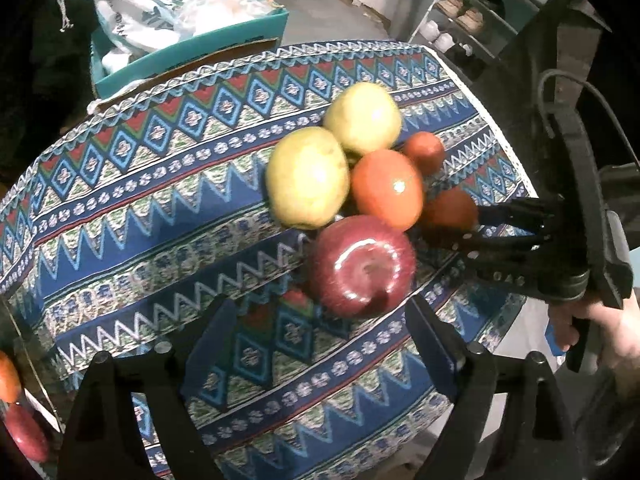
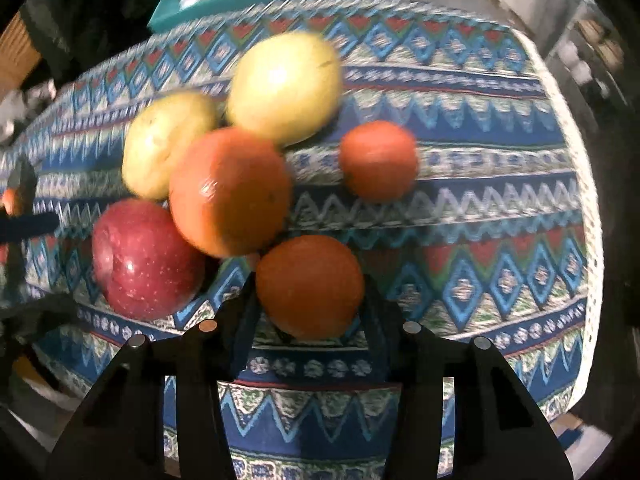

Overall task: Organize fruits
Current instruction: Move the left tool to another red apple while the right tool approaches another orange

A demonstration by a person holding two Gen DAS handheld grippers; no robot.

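Note:
Fruits lie together on a patterned tablecloth (image 1: 160,208): two yellow pears (image 1: 306,178) (image 1: 362,118), a large orange (image 1: 386,188), a red apple (image 1: 362,266) and two small oranges. My right gripper (image 2: 310,292) is shut on one small orange (image 2: 310,286); in the left wrist view it (image 1: 474,224) reaches in from the right with that orange (image 1: 450,210). The other small orange (image 2: 378,160) lies apart. My left gripper (image 1: 320,320) is open, its fingers on either side just short of the red apple. The apple also shows in the right wrist view (image 2: 146,258).
A teal box (image 1: 192,52) with bags stands behind the table. A shelf with shoes (image 1: 472,12) is at the back right. The table's white-trimmed right edge (image 2: 576,152) is near. More fruit (image 1: 8,376) shows at the left wrist view's left edge.

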